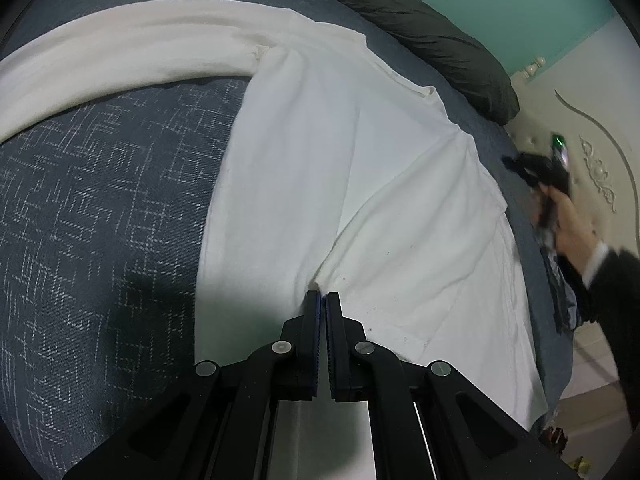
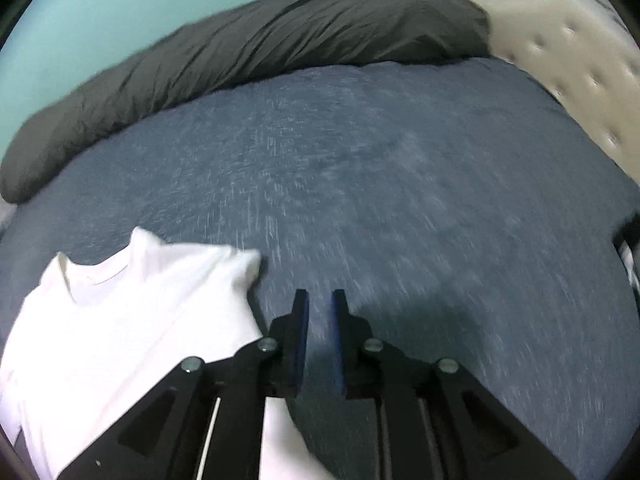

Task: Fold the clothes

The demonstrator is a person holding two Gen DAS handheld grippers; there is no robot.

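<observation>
white shirt (image 1: 360, 184) spread on blue bedspread (image 1: 100, 220). left gripper (image 1: 323, 300) pinches a shirt fold, lower centre. right gripper (image 2: 320, 300) narrowly parted, empty, over bedspread.

You are working in a bedroom of a home. Under you lies a bed with a dark blue woven bedspread flecked with pale threads (image 2: 400, 184). At twelve o'clock a rumpled charcoal-grey duvet (image 2: 260, 40) is rolled along its far edge against a flat teal-green painted wall (image 2: 100, 12). At two o'clock stands a cream button-tufted padded headboard (image 2: 580, 64), and your left view shows its cream panel with carved scroll ornament (image 1: 598, 172).
</observation>
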